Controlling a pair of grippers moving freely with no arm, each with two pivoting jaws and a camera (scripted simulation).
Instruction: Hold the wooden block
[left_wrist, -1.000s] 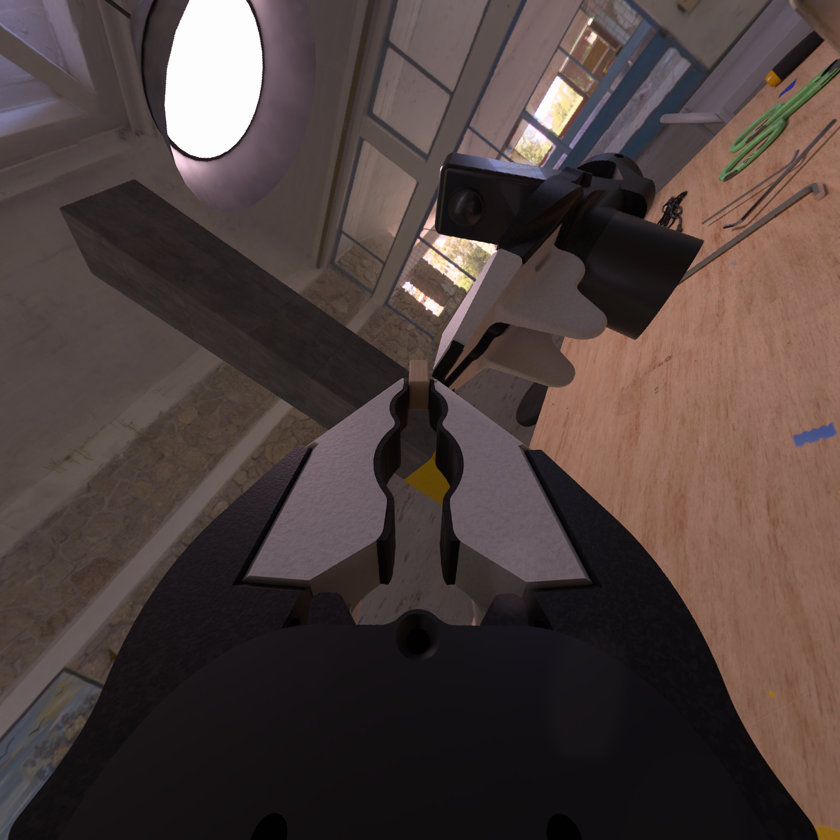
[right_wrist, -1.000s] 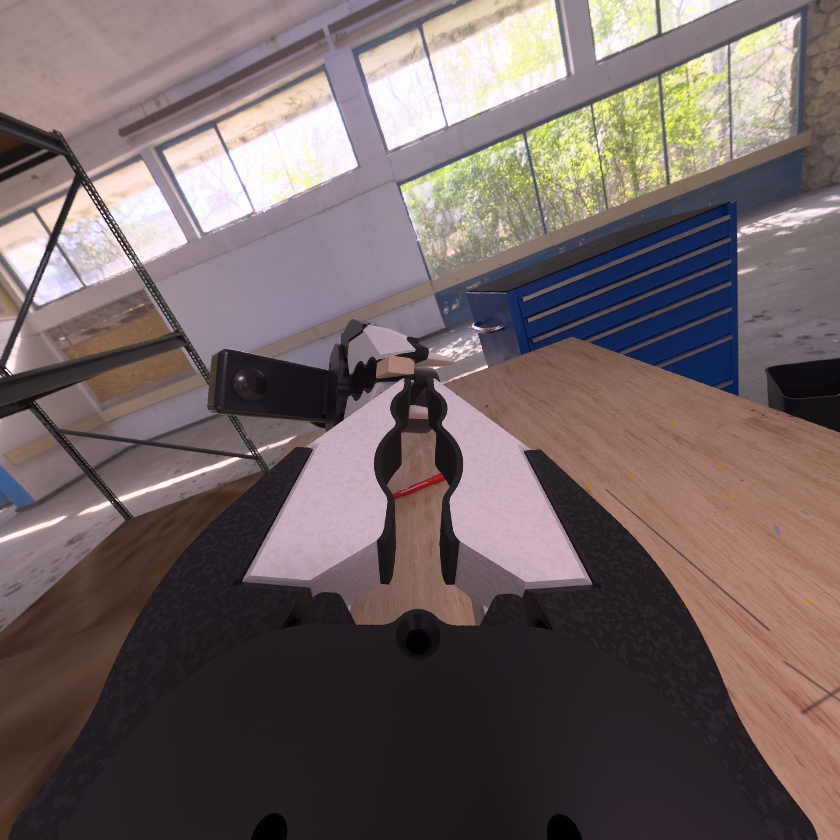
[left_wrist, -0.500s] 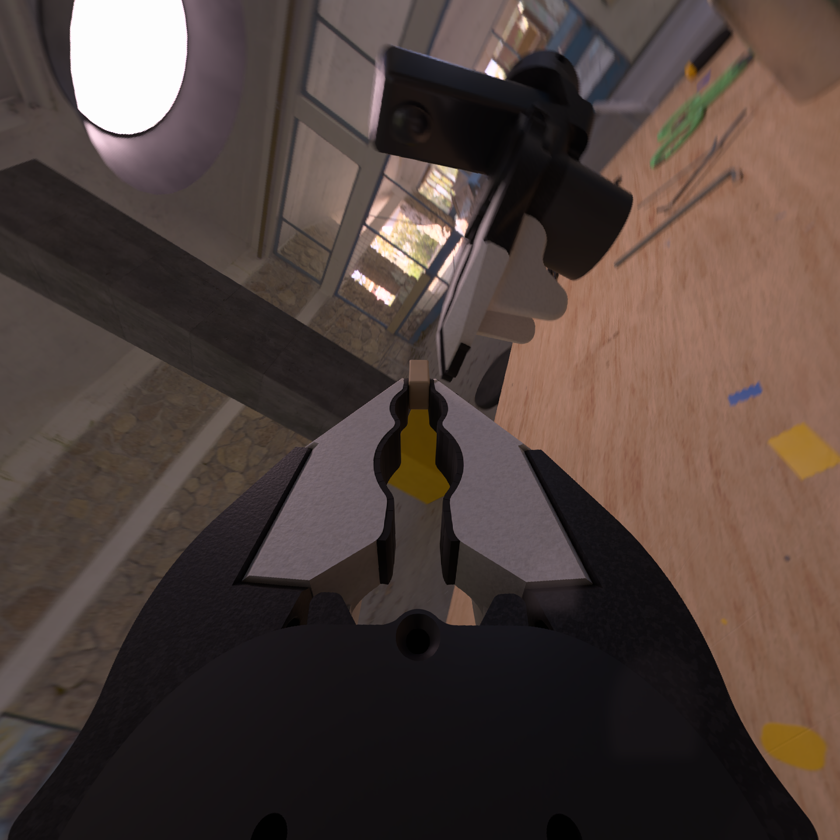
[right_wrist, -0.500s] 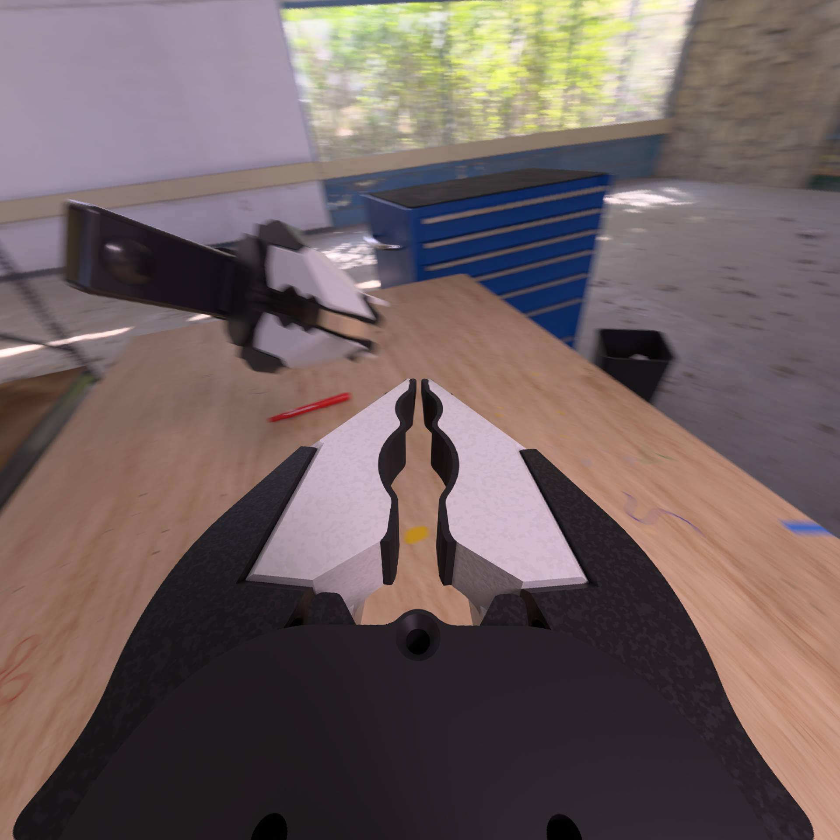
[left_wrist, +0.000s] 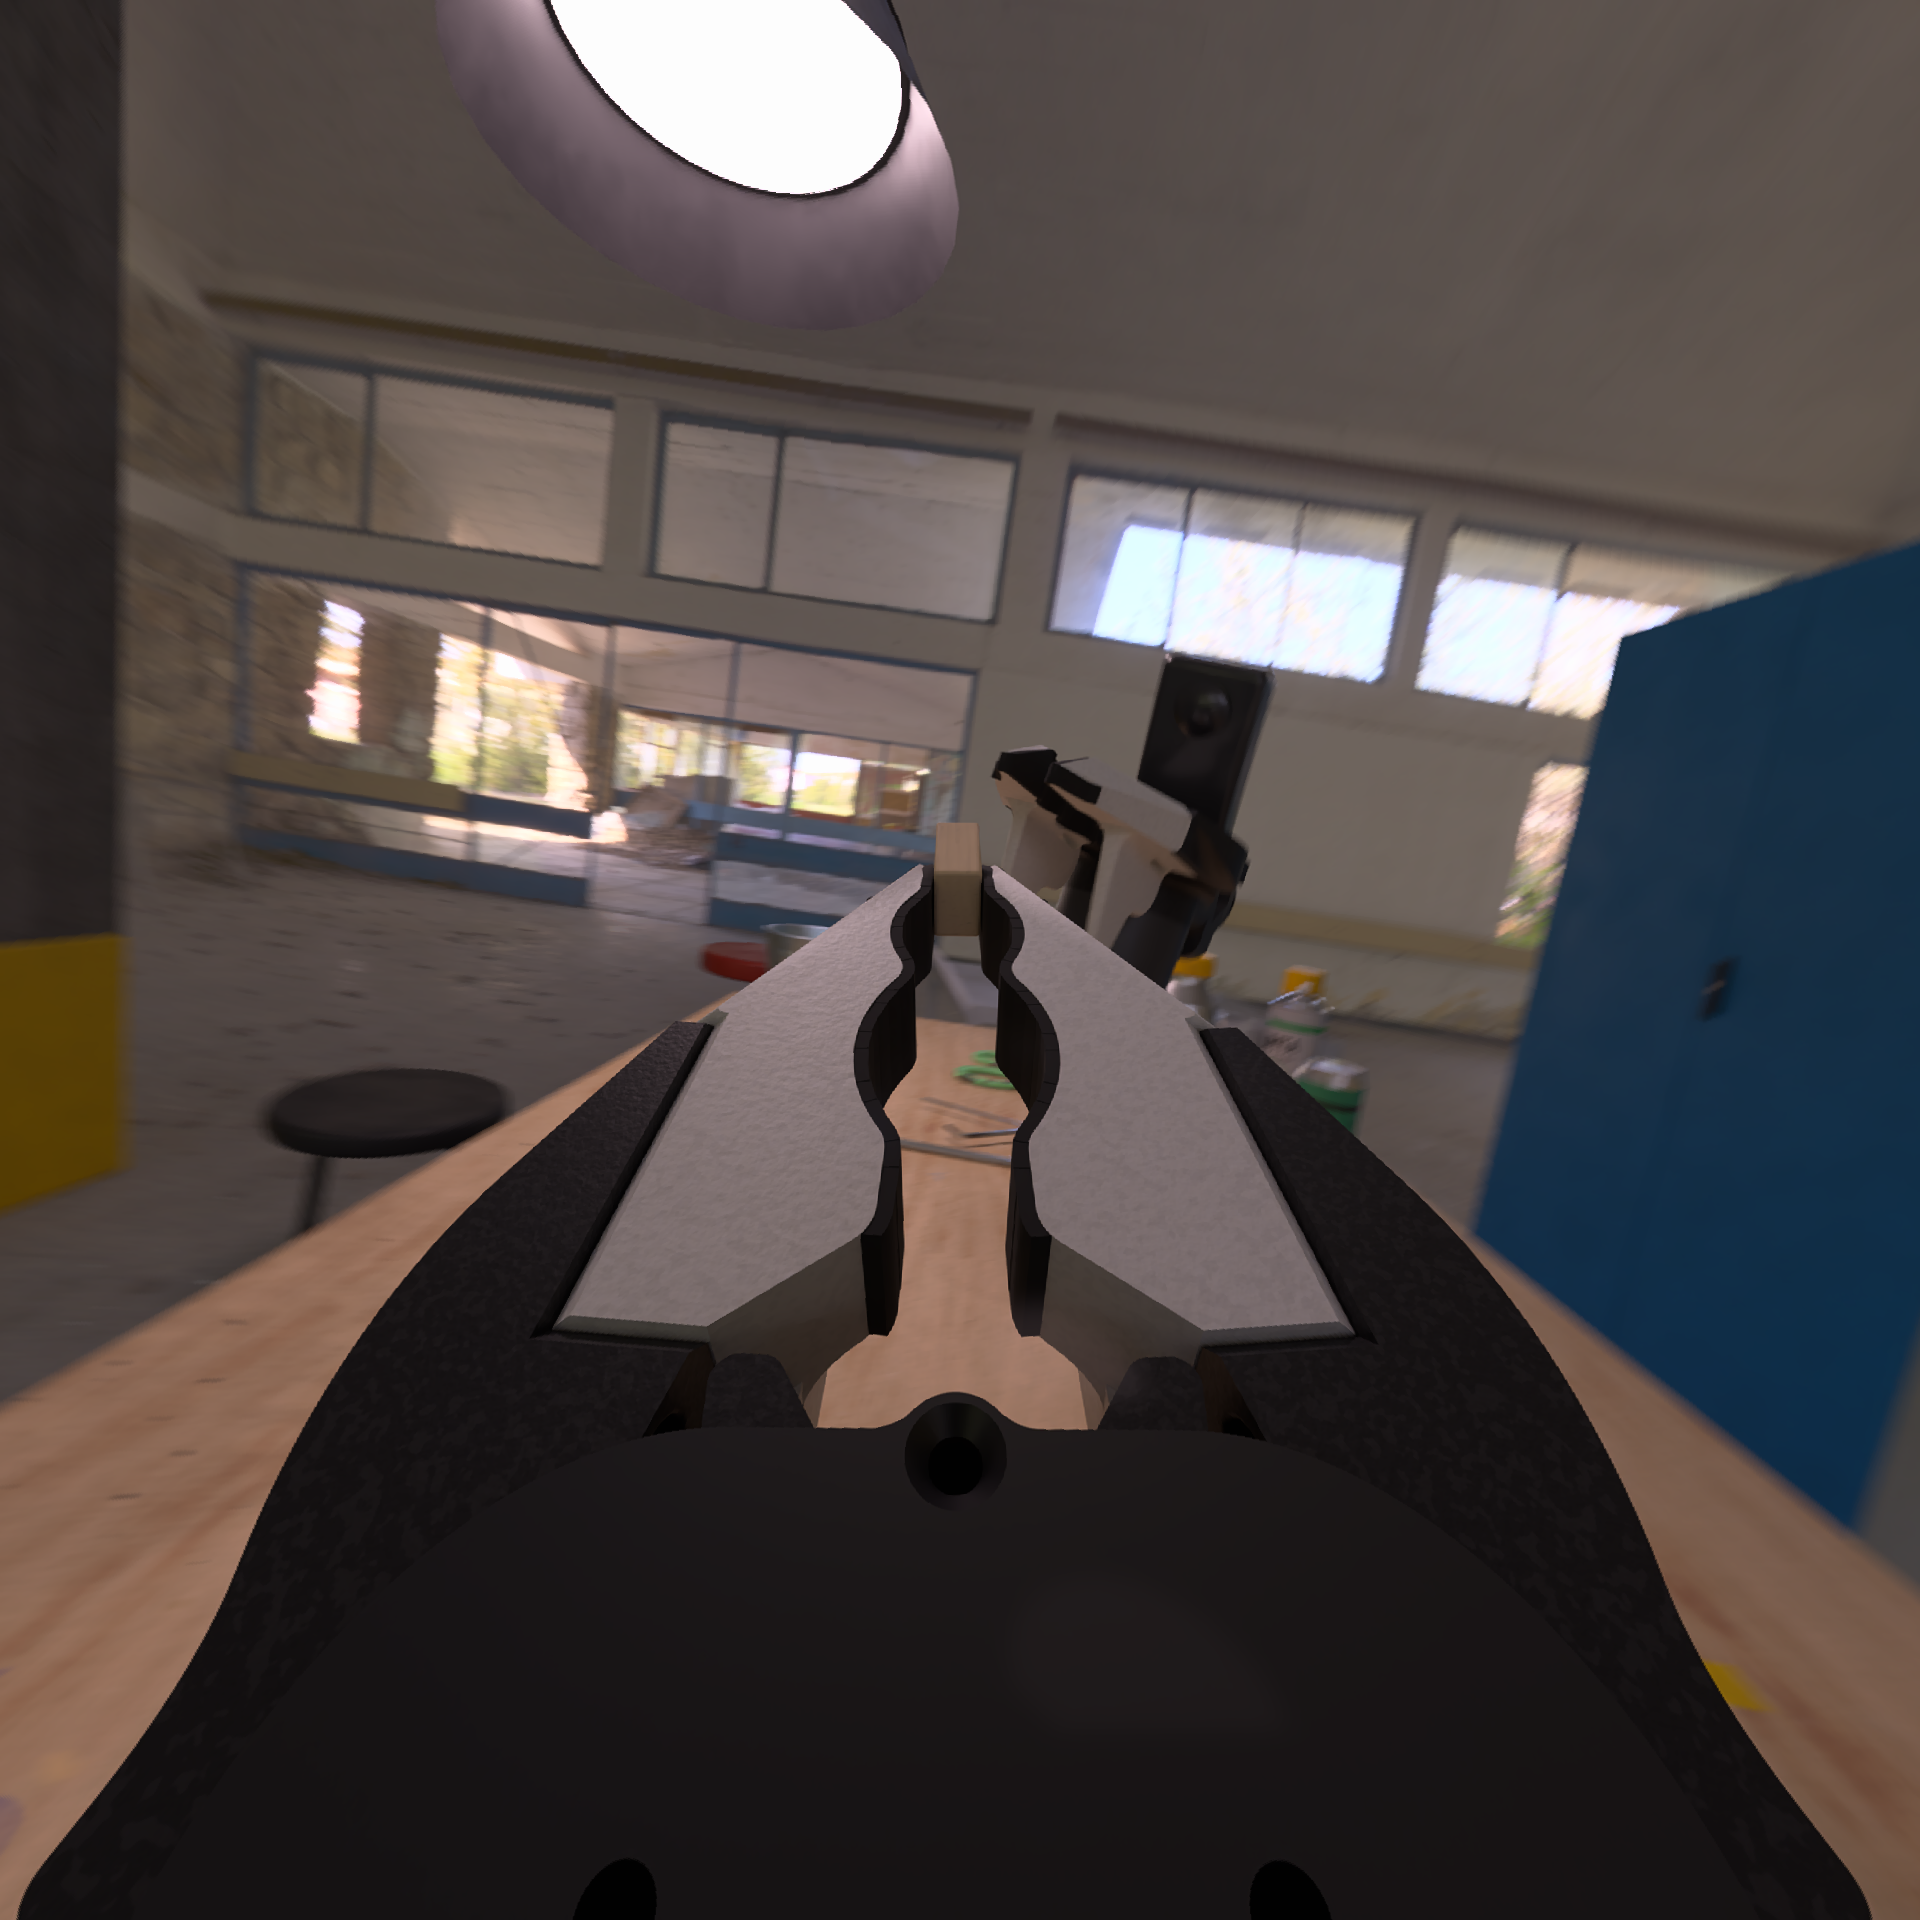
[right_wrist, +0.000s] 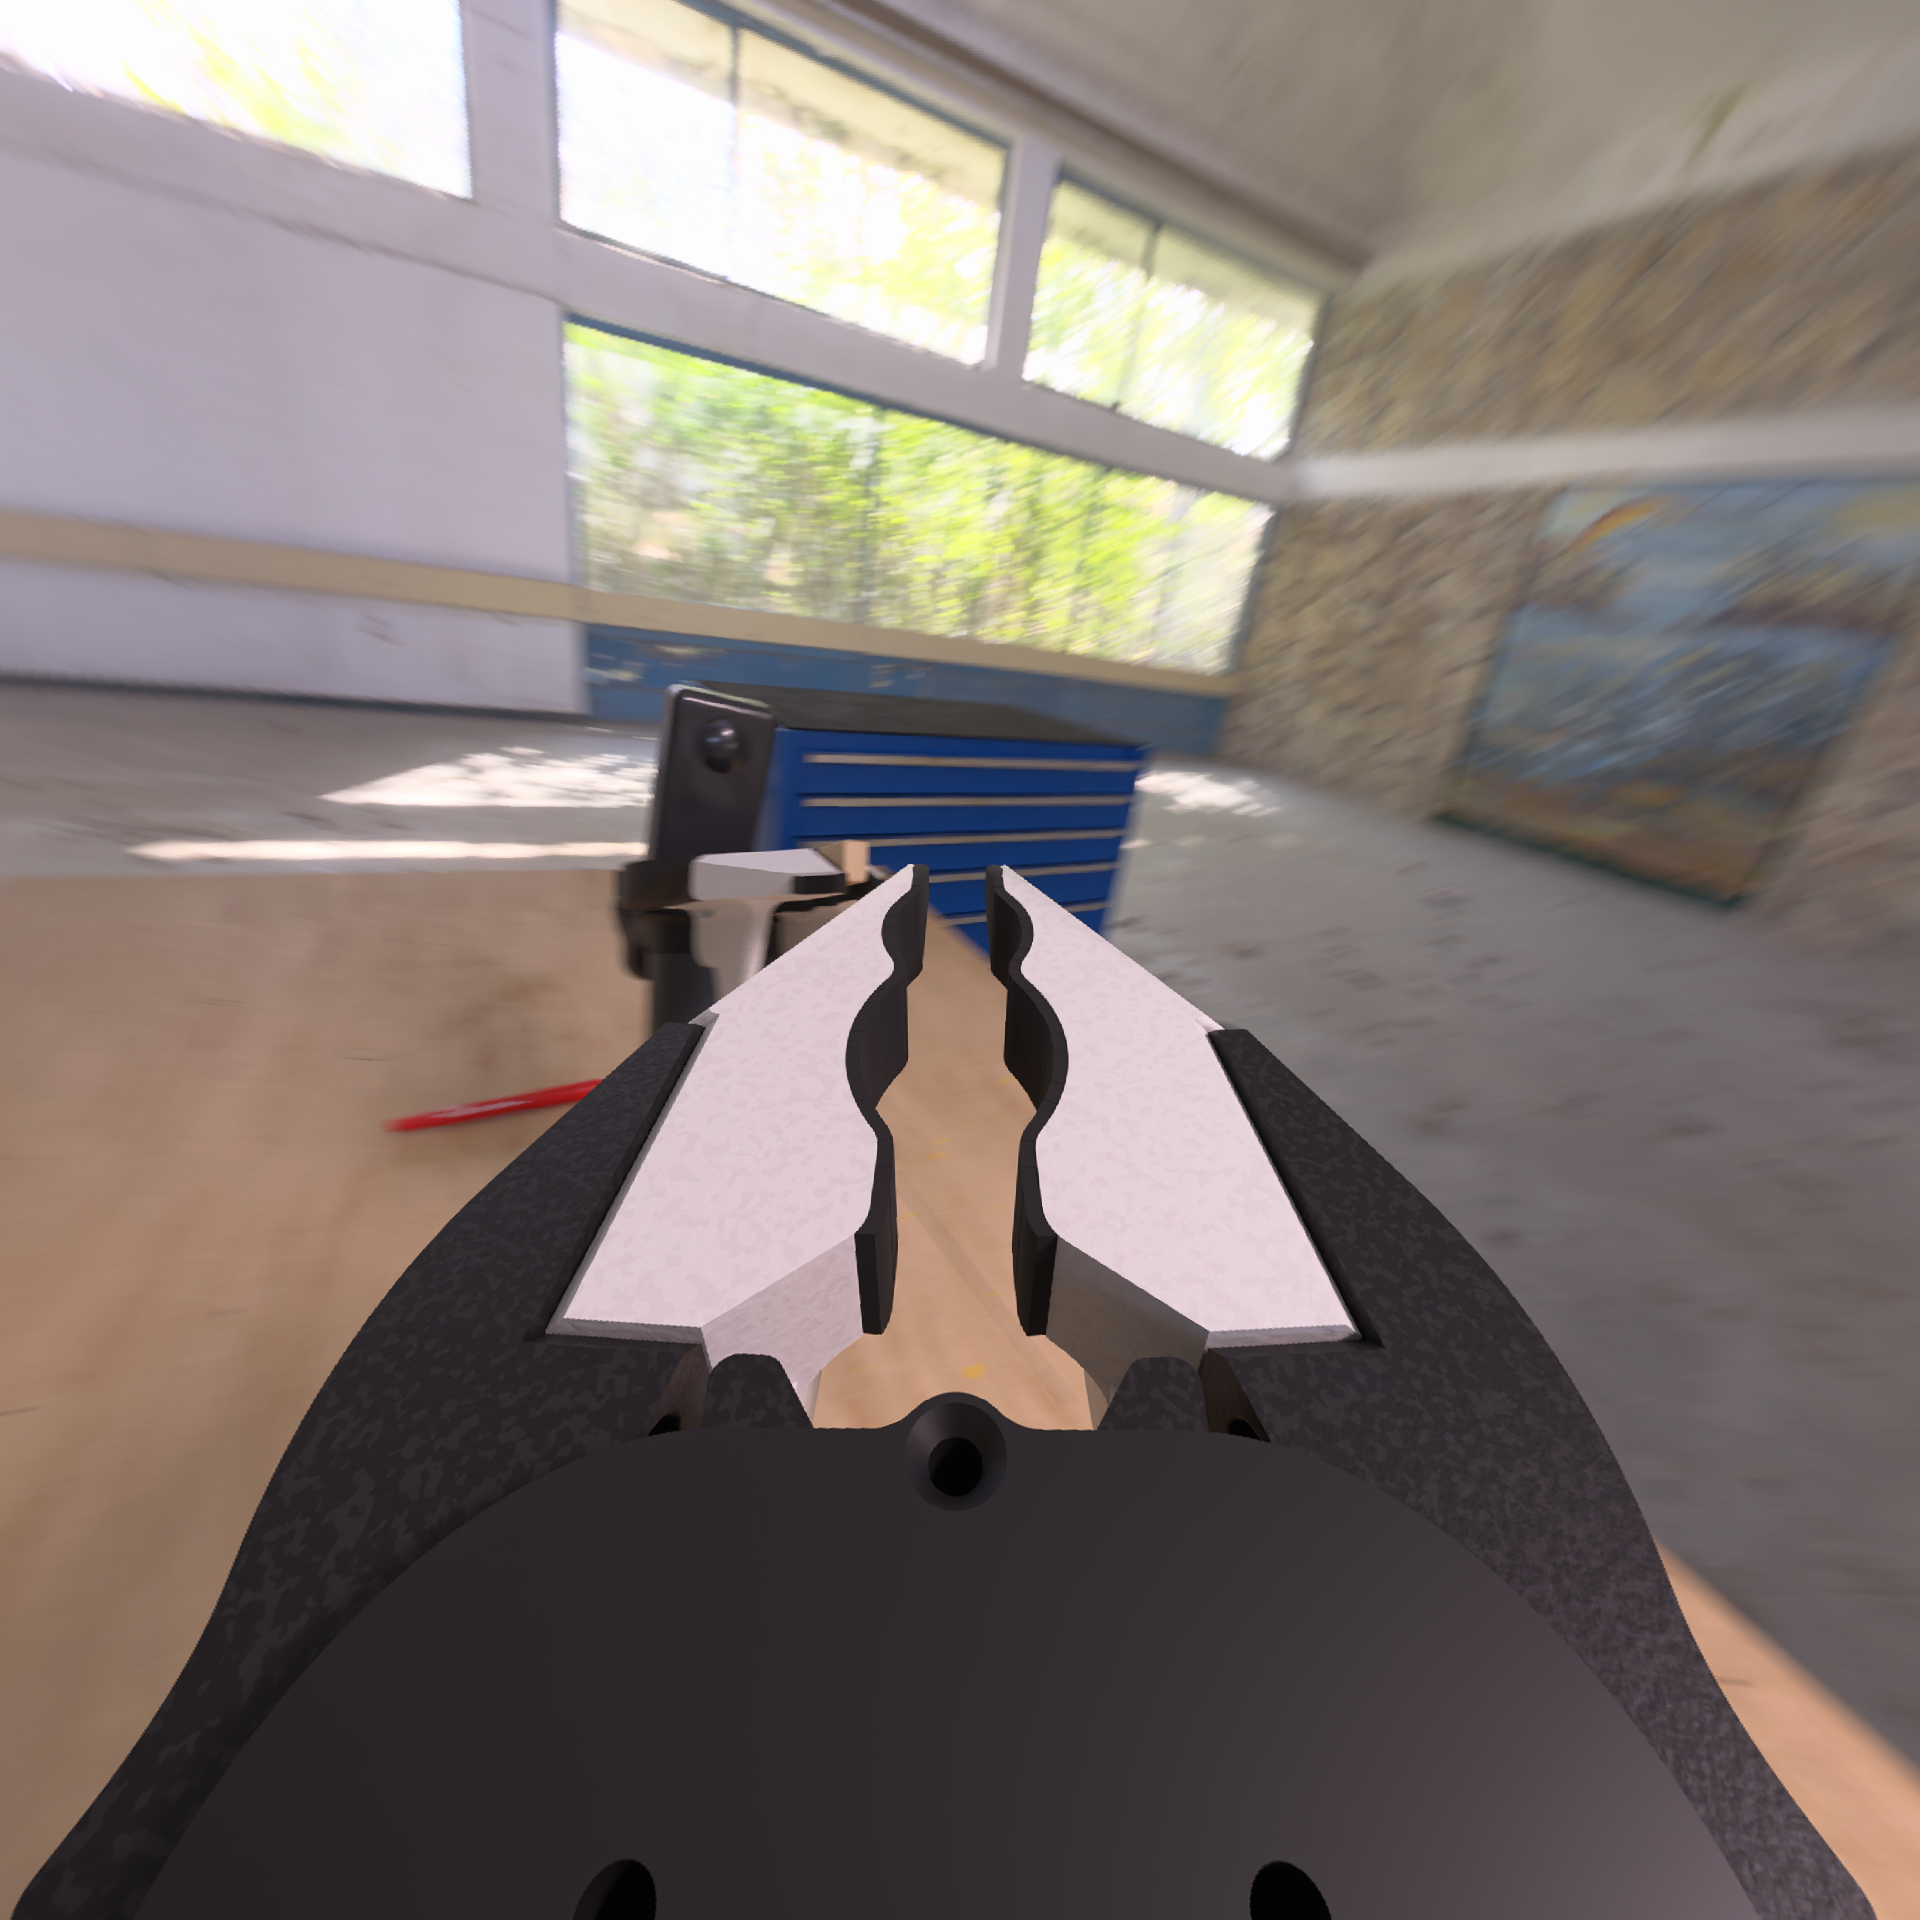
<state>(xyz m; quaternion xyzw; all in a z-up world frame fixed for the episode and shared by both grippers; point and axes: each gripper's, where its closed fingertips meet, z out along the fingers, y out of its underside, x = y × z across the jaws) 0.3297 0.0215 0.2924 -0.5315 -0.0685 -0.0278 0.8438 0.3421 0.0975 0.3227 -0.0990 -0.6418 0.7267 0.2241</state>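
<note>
Swung level since half a second ago, both views now looking across the workbench rather than up at the ceiling or down at the board. Wooden block (left_wrist: 957, 879) pinched upright at the very tips of the left gripper (left_wrist: 958, 883), pale, standing a little proud of the fingertips (left_wrist: 902, 902), lifted clear of the wooden table (left_wrist: 395, 1340). Seen too from the right wrist as a small pale sliver (right_wrist: 854, 858) at the far gripper's nose (right_wrist: 821, 883). Right gripper (right_wrist: 952, 883) drawn back with nothing between its tips, jaws parted by a narrow gap, showing in the left view up and to the right of the block (left_wrist: 1049, 805), apart from it. Beneath and beyond: red pen (right_wrist: 494, 1107) flat on the table (right_wrist: 260, 1039), blue drawer cabinet (right_wrist: 966, 821) off the far edge. Green scissors (left_wrist: 982, 1070), thin metal rods (left_wrist: 961, 1127) and small bottles (left_wrist: 1299, 1023) farther along the bench, black stool (left_wrist: 387, 1114) on the floor at left. Background blurred in the right view.
</note>
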